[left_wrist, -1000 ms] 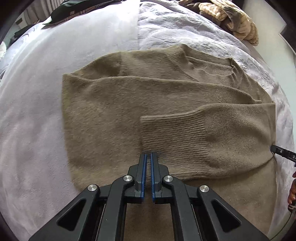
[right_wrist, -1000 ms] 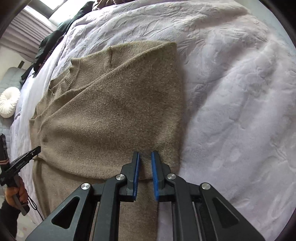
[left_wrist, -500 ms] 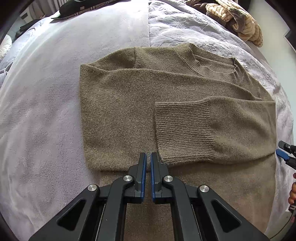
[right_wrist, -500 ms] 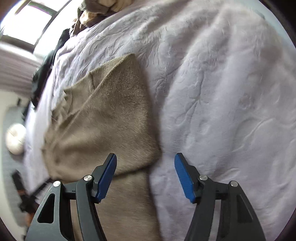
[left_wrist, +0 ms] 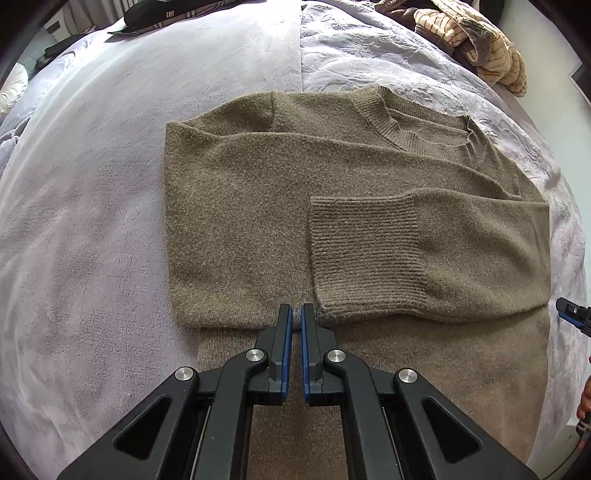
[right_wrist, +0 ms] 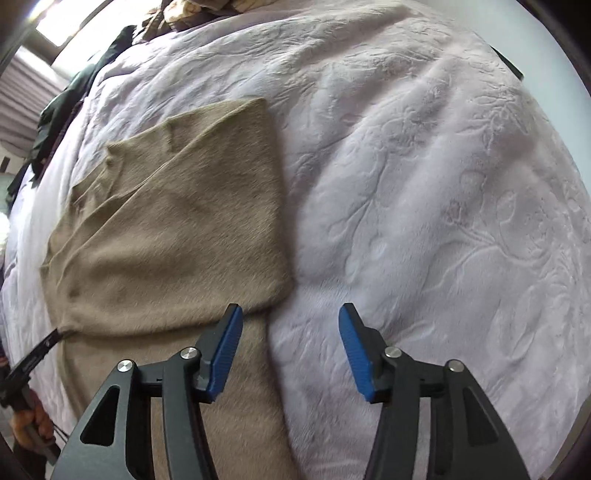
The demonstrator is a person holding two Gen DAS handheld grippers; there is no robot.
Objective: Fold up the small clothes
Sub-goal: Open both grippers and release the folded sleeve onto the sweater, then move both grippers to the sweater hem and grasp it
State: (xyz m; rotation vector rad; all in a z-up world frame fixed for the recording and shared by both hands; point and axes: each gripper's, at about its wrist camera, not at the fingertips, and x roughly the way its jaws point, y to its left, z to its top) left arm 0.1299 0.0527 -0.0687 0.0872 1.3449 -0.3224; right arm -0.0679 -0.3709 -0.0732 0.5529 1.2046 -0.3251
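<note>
A brown knit sweater [left_wrist: 258, 206] lies flat on the bed with both sleeves folded across its chest; the ribbed cuff [left_wrist: 365, 254] lies on top. My left gripper [left_wrist: 296, 314] is shut and empty, just above the sweater near the lower edge of the folded sleeve. In the right wrist view the sweater [right_wrist: 177, 236] lies to the left. My right gripper [right_wrist: 290, 317] is open and empty, hovering over the sweater's right edge and the bedspread. Its tip shows at the right edge of the left wrist view [left_wrist: 574, 317].
A pale lilac bedspread [right_wrist: 424, 206] covers the bed. A striped beige garment [left_wrist: 476, 40] is piled at the far right corner and dark clothes [left_wrist: 177, 14] lie at the far left. The left gripper's tip [right_wrist: 40, 350] shows at the left edge of the right wrist view.
My right gripper opened and moved right, off the sweater's edge. My left gripper drew back toward the hem, staying shut. The sleeves lie folded as before.
</note>
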